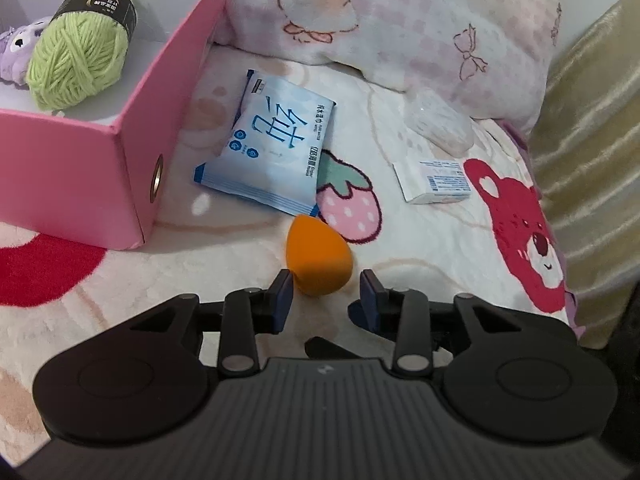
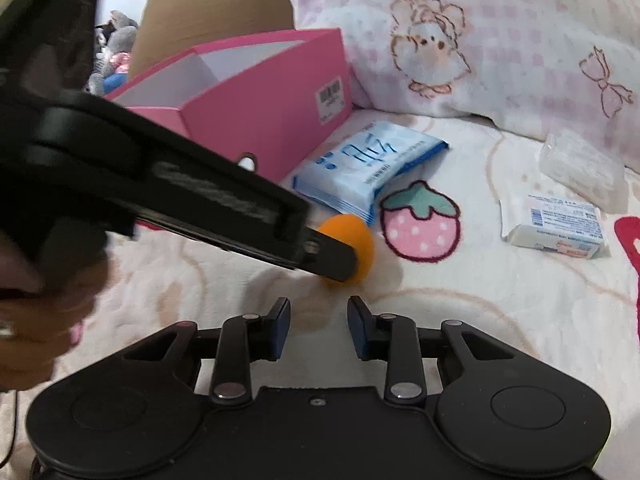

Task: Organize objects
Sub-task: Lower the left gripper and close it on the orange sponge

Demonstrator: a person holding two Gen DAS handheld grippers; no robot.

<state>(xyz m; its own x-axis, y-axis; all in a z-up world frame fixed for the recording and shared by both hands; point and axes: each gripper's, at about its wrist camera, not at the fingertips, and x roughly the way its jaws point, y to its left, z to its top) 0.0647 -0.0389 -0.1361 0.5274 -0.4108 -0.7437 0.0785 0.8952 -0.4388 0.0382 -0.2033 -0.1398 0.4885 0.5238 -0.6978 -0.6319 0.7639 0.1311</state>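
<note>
sponge [image 1: 318, 262]: I'm seeing plain orange
box [image 1: 132, 152]: pink outside, white inside
yarn [image 1: 78, 60]: lime green, black band
wipes packet [image 1: 268, 156]: pale blue, dark blue edging and lettering
blanket [image 1: 420, 248]: cream, with a pink polka-dot strawberry and a red bear
pillow [image 1: 420, 20]: white and pink check, brown-outlined chicks and bows
my gripper pads [image 1: 285, 300]: dark blue on black

sponge: orange egg-shaped makeup sponge [image 1: 318, 256], lying on its side on the blanket, near centre
wipes: blue-white flat pack [image 1: 269, 156], lying flat, just beyond the sponge, right of the pink box
pink box: open [image 1: 132, 120], far left, holds green yarn ball [image 1: 80, 56] and purple plush [image 1: 18, 50]
white carton: small [image 1: 434, 181], flat, right of the wipes
clear packet: [image 1: 440, 120], far right, against the pillow
</note>
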